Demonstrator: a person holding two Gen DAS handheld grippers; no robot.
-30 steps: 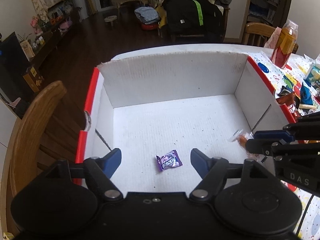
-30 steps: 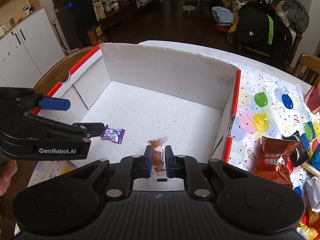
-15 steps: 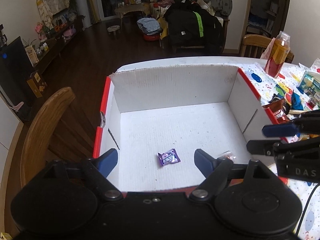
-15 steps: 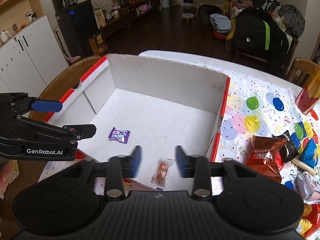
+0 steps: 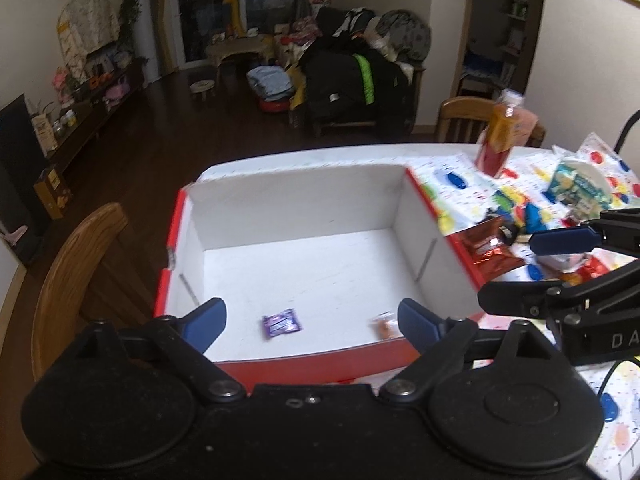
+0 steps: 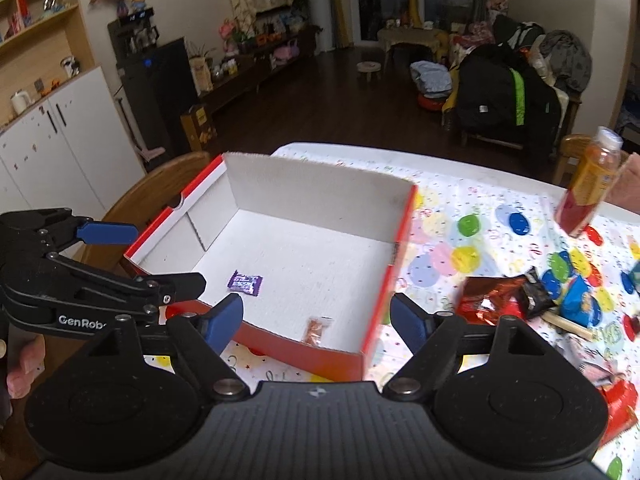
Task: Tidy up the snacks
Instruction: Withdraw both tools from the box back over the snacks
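Your right hand-held gripper [image 6: 316,316] hangs wide open and empty at the box's [image 6: 316,186] near edge; the left hand-held gripper [image 5: 310,322] likewise. The loose snacks [image 6: 496,300] lie right, on the bench [image 6: 440,256], nearer your right hand.

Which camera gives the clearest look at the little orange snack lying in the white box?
The right wrist view: the orange snack lies whole and unobstructed near the box's front wall. In the left wrist view the same snack is blurred and partly hidden behind a blue fingertip of the left gripper.
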